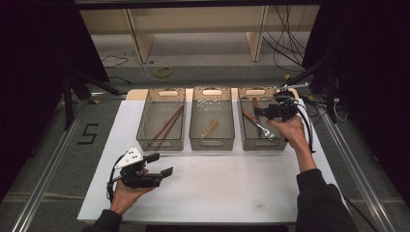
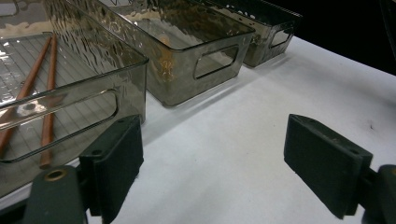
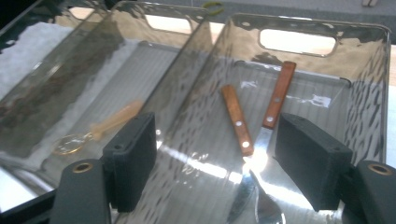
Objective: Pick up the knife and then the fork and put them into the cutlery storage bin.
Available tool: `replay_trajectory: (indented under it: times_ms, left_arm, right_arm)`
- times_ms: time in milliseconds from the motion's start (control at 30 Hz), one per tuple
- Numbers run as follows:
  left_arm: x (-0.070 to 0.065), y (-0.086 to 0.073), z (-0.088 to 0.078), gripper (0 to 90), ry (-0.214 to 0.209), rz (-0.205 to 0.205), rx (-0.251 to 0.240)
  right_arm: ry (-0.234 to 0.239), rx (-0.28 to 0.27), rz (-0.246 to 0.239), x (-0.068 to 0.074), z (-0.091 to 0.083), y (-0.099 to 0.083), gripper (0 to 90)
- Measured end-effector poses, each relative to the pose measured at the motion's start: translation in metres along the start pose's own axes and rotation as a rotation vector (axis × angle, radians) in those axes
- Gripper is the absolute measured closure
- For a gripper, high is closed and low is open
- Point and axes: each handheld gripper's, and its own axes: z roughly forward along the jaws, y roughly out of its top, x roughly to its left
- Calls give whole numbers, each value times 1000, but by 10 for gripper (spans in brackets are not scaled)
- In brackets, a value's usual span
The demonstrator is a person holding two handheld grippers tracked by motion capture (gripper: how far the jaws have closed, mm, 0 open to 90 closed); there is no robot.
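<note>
We saw two wooden-handled utensils lying crossed in the right bin, directly beneath our right hand-held gripper, whose jaws stood apart, nothing between them. Our left hand-held gripper, jaws likewise apart and empty, hovered over the white tabletop near the chopsticks bin.

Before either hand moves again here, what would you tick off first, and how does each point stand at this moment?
1. Right gripper jaws open, nothing between them: ok.
2. Two wooden-handled utensils lie inside the right bin: ok.
3. Left gripper open, holding nothing, over the white mat: ok.
4. Chopsticks in the left bin, spoon in the middle bin: ok.
5. Whether the two utensils touch each other: cannot tell.
</note>
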Motion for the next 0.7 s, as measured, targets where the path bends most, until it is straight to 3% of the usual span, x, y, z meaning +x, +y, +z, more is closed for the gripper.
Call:
replay_trajectory:
  times_ms: [700]
  left_arm:
    - [0, -1, -2, 192, -2, -7, 3]
  right_arm:
    - [106, -120, -105, 52, -45, -53, 257]
